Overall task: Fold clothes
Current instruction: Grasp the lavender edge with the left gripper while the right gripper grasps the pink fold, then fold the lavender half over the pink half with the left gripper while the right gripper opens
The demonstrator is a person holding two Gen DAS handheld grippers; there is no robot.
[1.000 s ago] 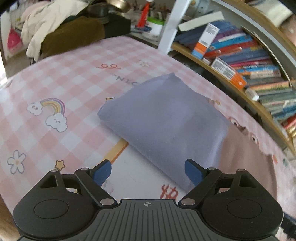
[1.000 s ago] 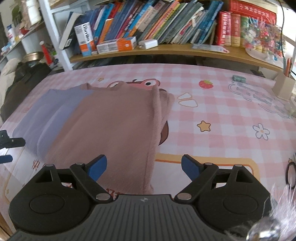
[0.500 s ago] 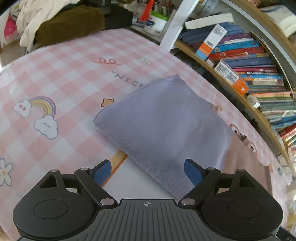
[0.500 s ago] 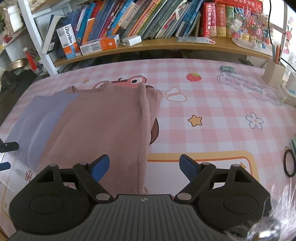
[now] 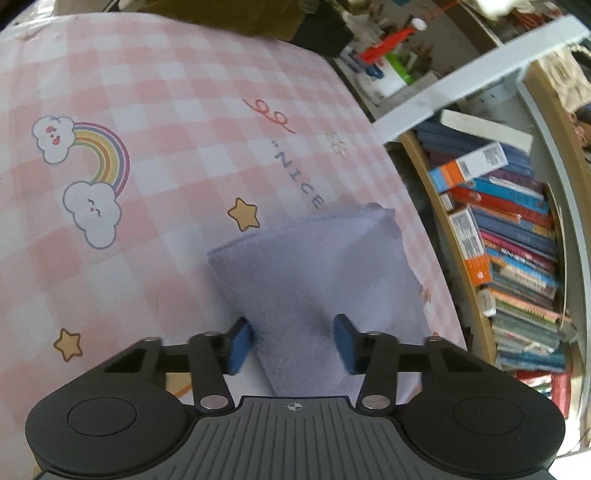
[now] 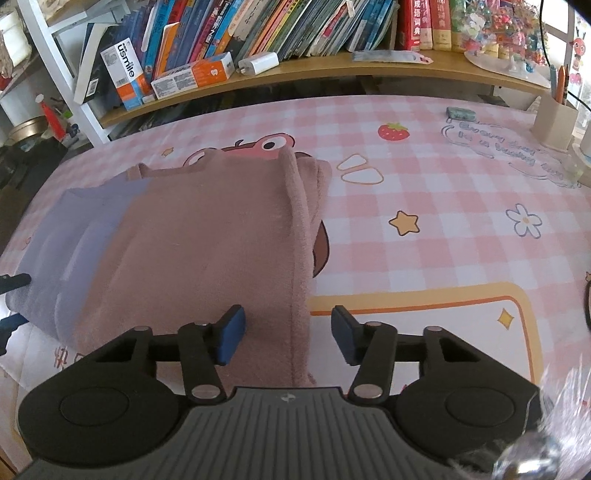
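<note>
on the pink checked tablecloth [image 6: 424,192] lies your folded garment [image 6: 207,236], brown part over lavender part. your left gripper [image 5: 293,341] is spread around the lavender edge [image 5: 314,273], not clenched. your right gripper [image 6: 286,334] is spread too, straddling the brown hem. behind, the wooden shelf [image 6: 369,72] holds books [image 6: 295,26], and a beige pen holder [image 6: 556,123] holds pencils.

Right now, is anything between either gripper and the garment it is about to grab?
Nothing visible. The left gripper straddles the lavender end, and the right gripper straddles the brown garment's edge, jaws open.
</note>
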